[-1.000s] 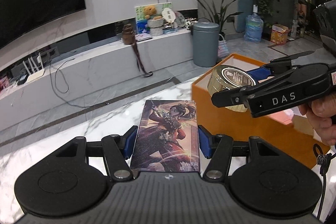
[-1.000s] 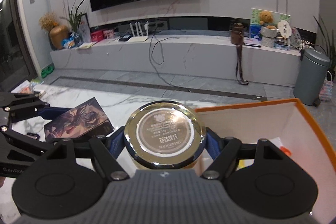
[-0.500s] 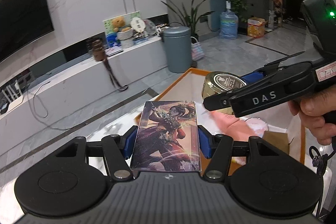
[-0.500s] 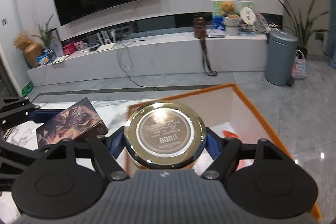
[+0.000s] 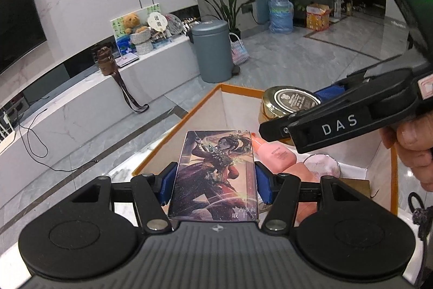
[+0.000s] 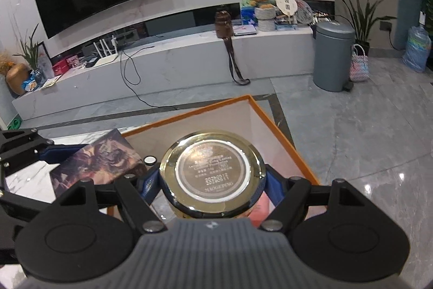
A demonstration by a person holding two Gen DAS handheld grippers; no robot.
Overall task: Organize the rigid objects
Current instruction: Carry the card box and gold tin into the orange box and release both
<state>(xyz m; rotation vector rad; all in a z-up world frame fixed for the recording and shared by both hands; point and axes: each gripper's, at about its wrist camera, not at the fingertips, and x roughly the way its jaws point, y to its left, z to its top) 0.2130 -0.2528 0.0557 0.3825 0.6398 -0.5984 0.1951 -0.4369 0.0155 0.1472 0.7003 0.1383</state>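
My left gripper [image 5: 215,184] is shut on a flat box with a painted warrior figure [image 5: 216,172], its blue pads pressing both long sides. That illustrated box [image 6: 100,161] also shows at the left of the right wrist view. My right gripper [image 6: 207,183] is shut on a round gold jar with a silver printed face [image 6: 212,176]. Both are held over an open orange-rimmed box [image 5: 189,115] with a pale lining. In the left wrist view the jar [image 5: 286,104] hangs above the box's far end, gripped by the right gripper [image 5: 311,110], with a hand [image 5: 414,142] on its handle.
Inside the orange-rimmed box [image 6: 273,126] lie a pink bottle [image 5: 276,153] and a clear round compact [image 5: 322,164]. The box stands on a white marble tabletop [image 6: 24,180]. Beyond are a grey bin [image 6: 334,56], a low TV bench [image 6: 167,58] and tiled floor.
Both grippers have carried their loads sideways from the marble tabletop to over the orange-rimmed box. The pink bottle and compact inside have come into view. Both grips are unchanged.
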